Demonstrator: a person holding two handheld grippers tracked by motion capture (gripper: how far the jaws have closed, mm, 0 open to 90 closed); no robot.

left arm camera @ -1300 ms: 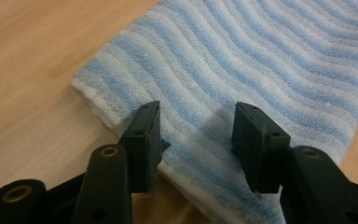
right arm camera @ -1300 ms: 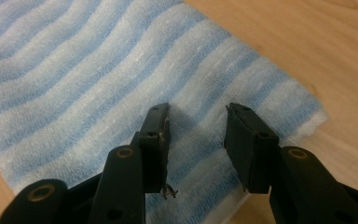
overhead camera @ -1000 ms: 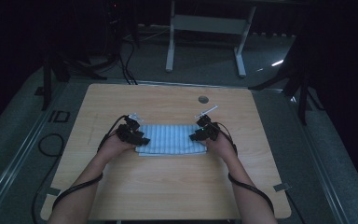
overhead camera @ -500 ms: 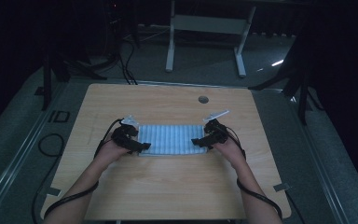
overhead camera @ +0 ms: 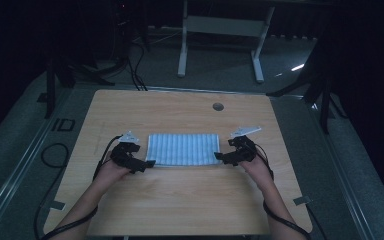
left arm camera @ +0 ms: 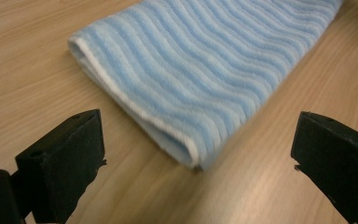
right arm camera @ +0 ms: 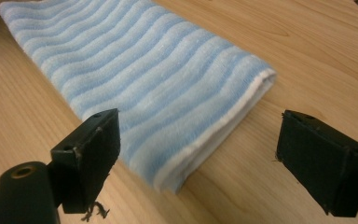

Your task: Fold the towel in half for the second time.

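Blue-and-white striped towel (overhead camera: 182, 149), folded flat, lies mid worktop (overhead camera: 180, 200). Left claw (overhead camera: 149, 163) at near left corner, jaws apart, empty. Right claw (overhead camera: 219, 157) at near right corner, jaws apart, empty. Judged soft, light, limp, layers prone to slide; best pinch through all layers at near corners.

Bare table (overhead camera: 180, 200) surrounds the folded towel (overhead camera: 182, 149); nothing blocks either side.

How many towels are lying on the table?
1. The folded blue striped towel lies at the middle of the wooden table, between the left gripper and the right gripper, both open.
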